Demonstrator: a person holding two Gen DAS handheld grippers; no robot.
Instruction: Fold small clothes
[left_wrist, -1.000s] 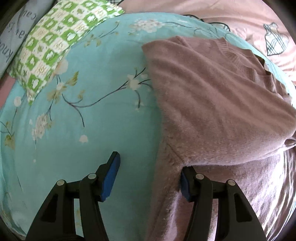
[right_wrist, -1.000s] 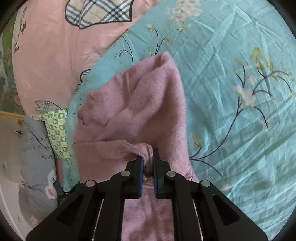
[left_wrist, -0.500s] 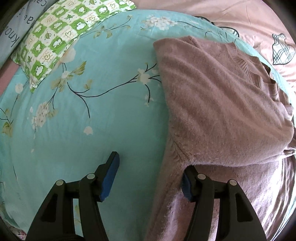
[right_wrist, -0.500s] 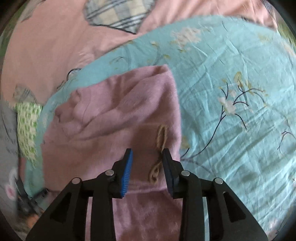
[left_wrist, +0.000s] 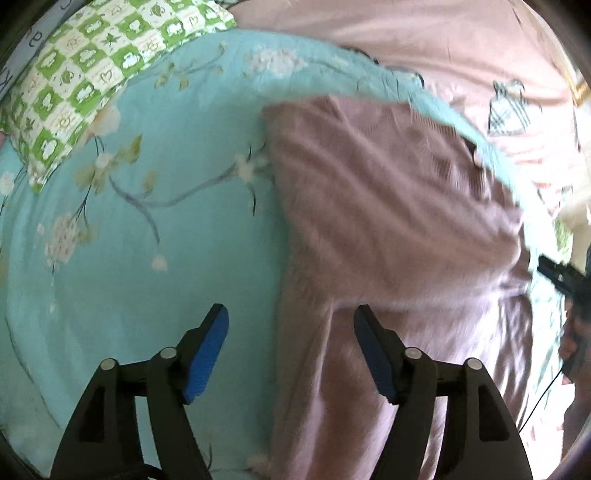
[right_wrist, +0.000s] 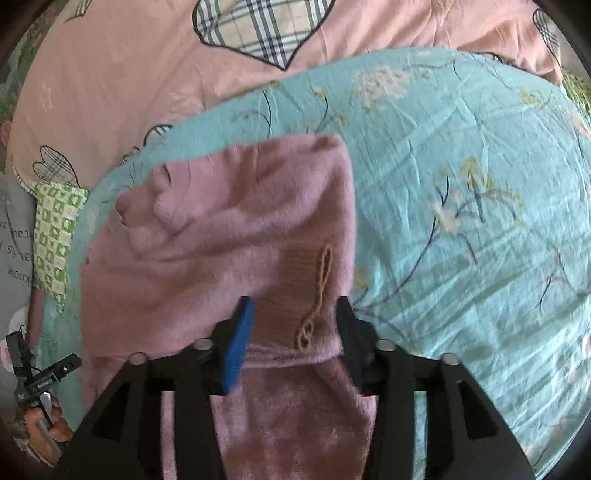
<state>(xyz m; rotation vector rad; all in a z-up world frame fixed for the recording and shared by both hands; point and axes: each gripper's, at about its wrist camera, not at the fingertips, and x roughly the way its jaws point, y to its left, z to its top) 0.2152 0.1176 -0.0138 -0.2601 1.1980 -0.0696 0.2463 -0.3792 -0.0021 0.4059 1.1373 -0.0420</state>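
Note:
A pink knitted sweater (left_wrist: 388, 229) lies on a turquoise floral sheet (left_wrist: 147, 221), with one part folded over the rest. My left gripper (left_wrist: 291, 325) is open, above the sweater's left edge and holding nothing. In the right wrist view the same sweater (right_wrist: 229, 236) shows a ribbed cuff with a tan looped cord (right_wrist: 317, 295). My right gripper (right_wrist: 295, 317) is open, its jaws wide apart on either side of that cuff, holding nothing.
A green checked pillow (left_wrist: 85, 85) lies at the far left and a pink quilt with plaid hearts (right_wrist: 147, 74) lies beyond the turquoise sheet. The other hand-held gripper shows at the right edge of the left wrist view (left_wrist: 565, 280).
My right gripper has opened and let go of the sweater fold, which now lies flat with the cuff showing. The left gripper stayed open and drew back a little.

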